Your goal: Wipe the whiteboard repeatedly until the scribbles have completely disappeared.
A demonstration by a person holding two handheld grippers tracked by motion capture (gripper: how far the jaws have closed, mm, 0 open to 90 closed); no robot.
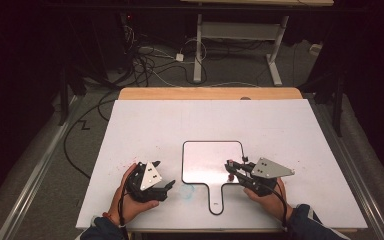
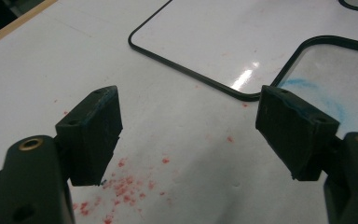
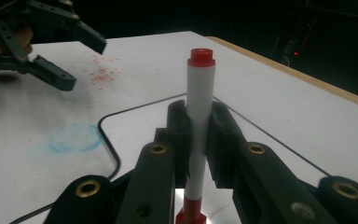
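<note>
A small whiteboard paddle [image 1: 211, 161] with a black rim lies flat at the middle front of the white table, its handle toward the person. My right gripper [image 1: 231, 168] hovers at the board's right edge, shut on a white marker with red ends [image 3: 200, 108] that stands upright between the jaws. To the left of the board, my left gripper [image 1: 168, 188] is open and empty, with its pads [image 2: 93, 135] wide apart just above the table. The board's rim [image 2: 191, 77] runs ahead of those pads.
Red specks [image 2: 121, 186] are scattered on the white cover [image 1: 155, 125] near my left gripper [image 3: 70, 58]. A pale blue smudge [image 3: 74, 136] marks the cover beside the board's handle. Beyond the table's wooden far edge [image 1: 210, 93] are cables and a desk frame on the floor.
</note>
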